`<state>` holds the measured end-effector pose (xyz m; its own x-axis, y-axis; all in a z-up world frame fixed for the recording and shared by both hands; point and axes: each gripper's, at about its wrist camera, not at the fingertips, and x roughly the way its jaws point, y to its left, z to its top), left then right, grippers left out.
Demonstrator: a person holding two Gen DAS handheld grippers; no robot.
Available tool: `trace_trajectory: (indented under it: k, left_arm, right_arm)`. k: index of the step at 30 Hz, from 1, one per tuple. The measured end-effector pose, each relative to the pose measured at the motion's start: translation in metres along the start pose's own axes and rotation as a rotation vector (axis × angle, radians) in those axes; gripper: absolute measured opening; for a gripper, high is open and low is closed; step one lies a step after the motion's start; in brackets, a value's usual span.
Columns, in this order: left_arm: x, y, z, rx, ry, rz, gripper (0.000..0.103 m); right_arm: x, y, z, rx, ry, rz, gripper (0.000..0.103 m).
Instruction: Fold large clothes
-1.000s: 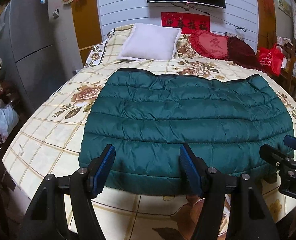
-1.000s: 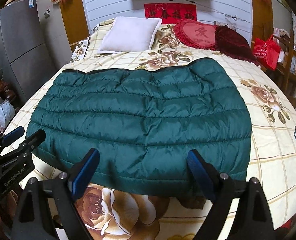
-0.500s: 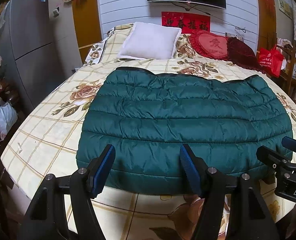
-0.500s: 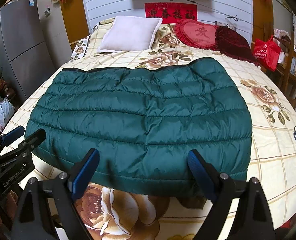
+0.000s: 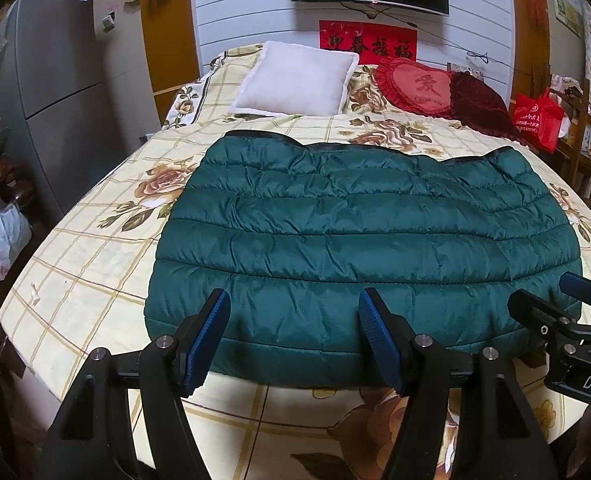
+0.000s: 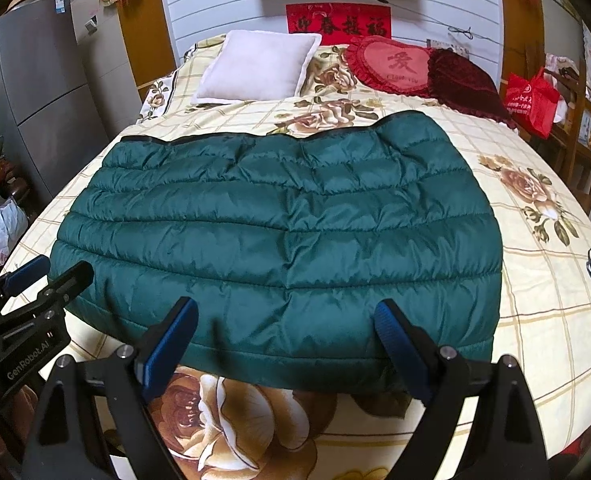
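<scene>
**Green quilted jacket lying folded on a bed, both grippers held apart at its near edge**

At far left stands a tall grey refrigerator point(image 5: 51, 92), with a white plastic bag point(image 5: 5, 232) on the floor near it. Beside them is a bed covered by a cream checked bedspread printed with brown roses point(image 5: 91, 264).

The dark green quilted down jacket point(image 5: 359, 240) lies flat across the middle of the bed, folded into a wide rectangular block, its near edge close to the foot of the bed. The left gripper point(image 5: 293, 336), black with blue finger pads, hovers over the left part of that near edge with its fingers spread wide, holding nothing. The right gripper point(image 6: 285, 344) hovers over the right part of the same edge, fingers likewise spread wide and empty. Whether either touches the fabric cannot be told.

At the head of the bed, from left to right, rest a white square pillow point(image 5: 295, 80), a red heart-shaped cushion point(image 5: 419, 86) and a dark red velvet cushion point(image 5: 479, 104). A red shopping bag point(image 5: 537, 118) sits at far right.
</scene>
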<state>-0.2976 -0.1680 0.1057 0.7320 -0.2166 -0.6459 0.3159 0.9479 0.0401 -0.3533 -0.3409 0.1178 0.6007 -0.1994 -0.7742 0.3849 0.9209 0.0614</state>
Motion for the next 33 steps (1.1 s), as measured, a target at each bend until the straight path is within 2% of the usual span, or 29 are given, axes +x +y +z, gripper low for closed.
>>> trace_trajectory:
  k: [33]
  left_arm:
    - [0.0030, -0.0084, 0.0045, 0.008, 0.004, -0.008, 0.049]
  right_arm:
    - [0.0027, -0.0057, 0.0053, 0.007, 0.003, -0.003, 0.093]
